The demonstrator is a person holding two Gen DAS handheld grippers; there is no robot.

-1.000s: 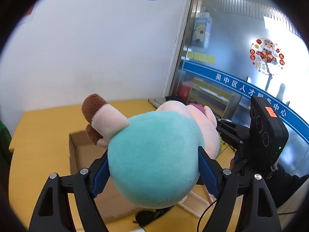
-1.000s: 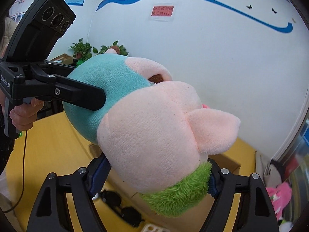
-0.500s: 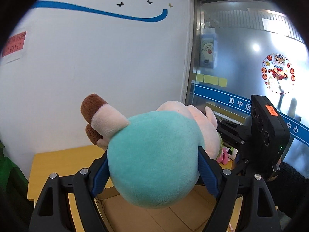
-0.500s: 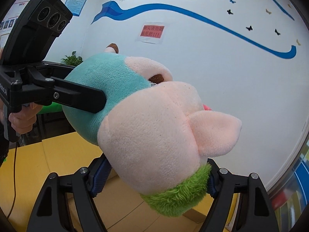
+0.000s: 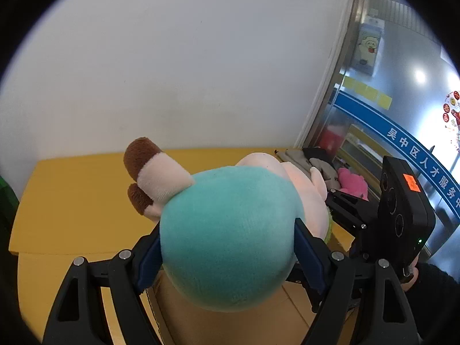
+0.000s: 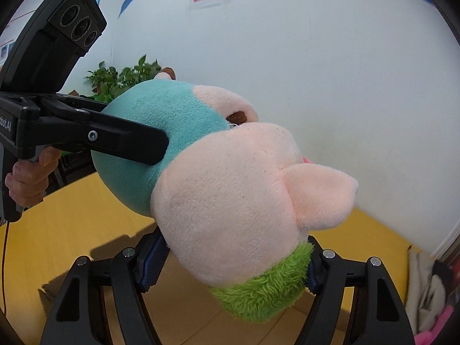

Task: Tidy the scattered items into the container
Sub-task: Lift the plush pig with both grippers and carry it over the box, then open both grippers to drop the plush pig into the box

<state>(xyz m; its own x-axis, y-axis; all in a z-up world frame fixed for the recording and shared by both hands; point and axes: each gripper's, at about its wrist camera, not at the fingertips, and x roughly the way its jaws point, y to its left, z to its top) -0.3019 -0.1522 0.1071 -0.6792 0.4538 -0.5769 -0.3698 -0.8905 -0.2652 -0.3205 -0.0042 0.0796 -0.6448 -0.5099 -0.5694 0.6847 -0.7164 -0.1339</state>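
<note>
Left tool [image 5: 227, 247]: clamped on the plush toy's [image 5: 230, 235] teal body.
Right tool [image 6: 230, 261]: closing on its pink head, over the box [image 6: 184, 293].

The plush toy [image 5: 230, 238] fills the space between both sets of jaws, blocking the view ahead. Below it the cardboard box [image 5: 184, 325] lies open. The white wall [image 5: 172, 72] stands close behind the yellow table [image 5: 72, 195].
</note>
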